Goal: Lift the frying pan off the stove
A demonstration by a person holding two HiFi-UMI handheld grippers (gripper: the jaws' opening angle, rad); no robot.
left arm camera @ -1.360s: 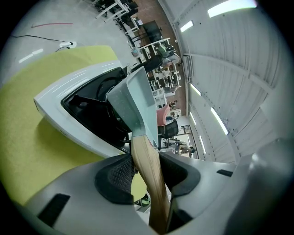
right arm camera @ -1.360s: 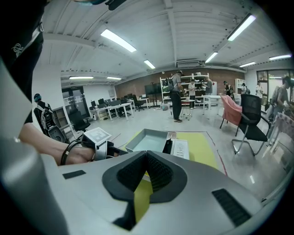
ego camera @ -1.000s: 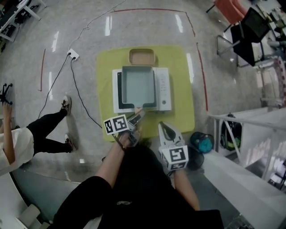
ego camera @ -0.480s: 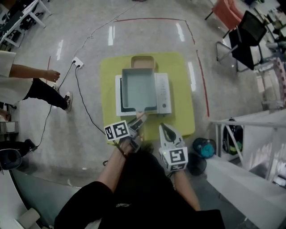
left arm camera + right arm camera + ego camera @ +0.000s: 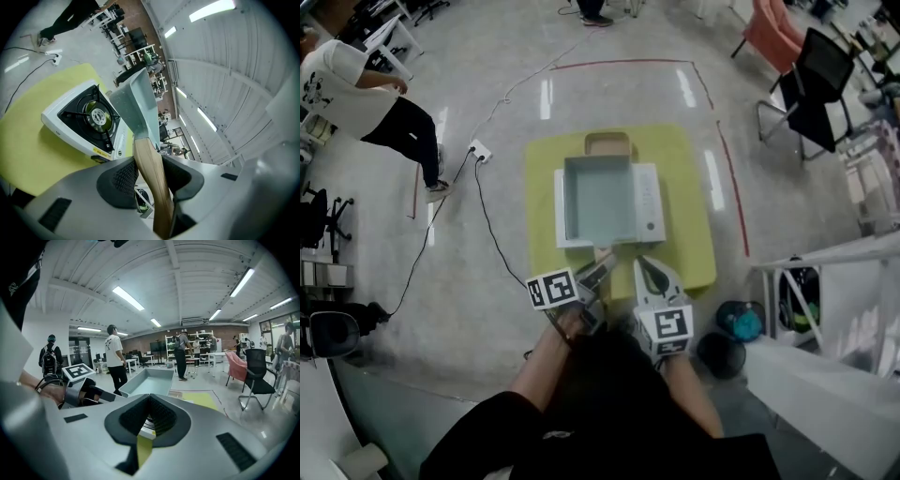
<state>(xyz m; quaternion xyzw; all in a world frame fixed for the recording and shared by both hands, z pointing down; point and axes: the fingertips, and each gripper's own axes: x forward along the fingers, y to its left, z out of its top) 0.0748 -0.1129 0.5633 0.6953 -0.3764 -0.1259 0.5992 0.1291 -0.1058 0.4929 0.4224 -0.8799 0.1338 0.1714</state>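
The left gripper (image 5: 600, 268) is clamped on the wooden handle (image 5: 604, 254) of the square grey frying pan (image 5: 600, 199), which hangs in the air over the white stove (image 5: 650, 202) at twelve o'clock from both grippers. The left gripper view shows the black burner (image 5: 96, 116) bare, at nine o'clock of the pan and apart from it. The right gripper (image 5: 645, 267) sits at three o'clock of the left one, its jaws pressed together on nothing. The stove sits on a yellow table (image 5: 689, 248).
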